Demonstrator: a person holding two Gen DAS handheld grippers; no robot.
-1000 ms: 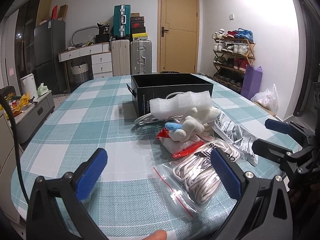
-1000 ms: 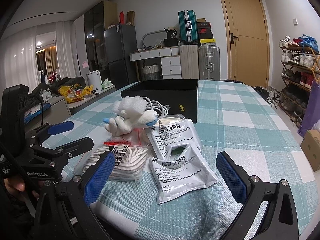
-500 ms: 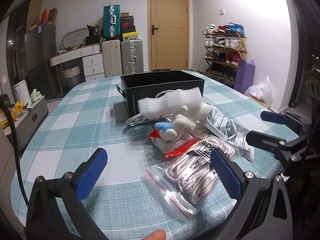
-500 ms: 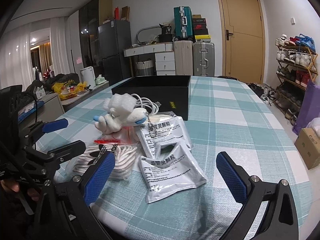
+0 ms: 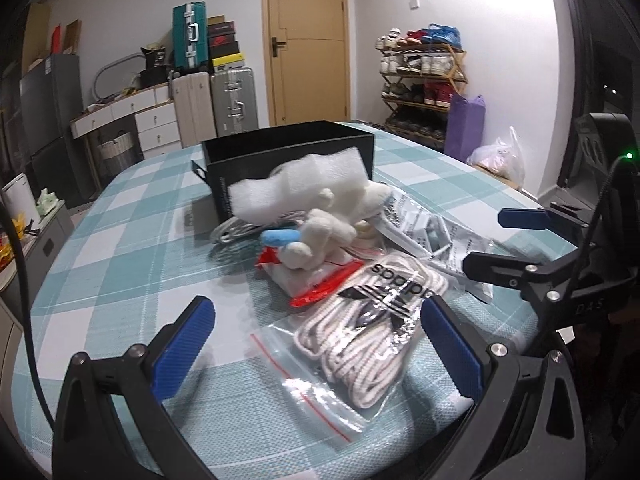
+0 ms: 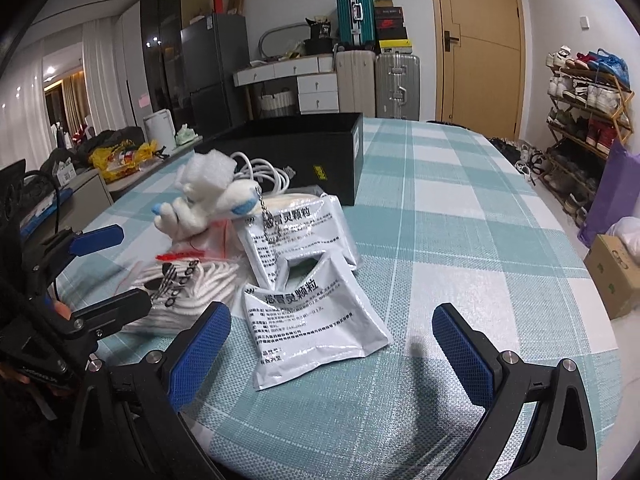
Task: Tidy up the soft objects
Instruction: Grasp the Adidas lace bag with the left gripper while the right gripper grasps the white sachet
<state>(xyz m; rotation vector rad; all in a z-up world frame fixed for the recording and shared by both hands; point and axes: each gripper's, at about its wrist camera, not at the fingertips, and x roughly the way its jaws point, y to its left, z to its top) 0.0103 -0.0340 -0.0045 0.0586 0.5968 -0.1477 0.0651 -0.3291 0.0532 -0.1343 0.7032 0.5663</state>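
The left gripper (image 5: 316, 344) is spread wide, its blue pads holding nothing, low over the near edge of the table (image 5: 120, 264) with its green-and-white check cloth. Between and just beyond its fingers lies the lace bag (image 5: 360, 336): a clear zip bag with a red seal line, stuffed with coiled off-white laces under a black trefoil logo. The right gripper (image 6: 328, 344) is likewise wide open and empty, hovering near the table edge; its left pad sits just beside the near sachet (image 6: 312, 328), a flat silver-white foil pack with black print, slightly puffed, its top corner lifted. A second sachet (image 6: 296, 232) of the same kind lies touching it behind, a metal chain draped across its face. Left of the sachets and touching the lace bag is a small clear bag (image 5: 316, 284) with red edging, partly crushed under the plush toy (image 5: 320, 236), a white fuzzy figure with pale blue tips lying on its side on top of the pile. A lump of white foam wrap (image 5: 304, 184) leans over the toy, and a coiled white cable (image 6: 264, 176) shows behind it. Beyond the pile stands the black box (image 5: 288, 160), open-topped and just behind the foam. Further off are suitcases (image 6: 376, 76), a door (image 5: 308, 40) and a shoe rack (image 5: 424, 88).
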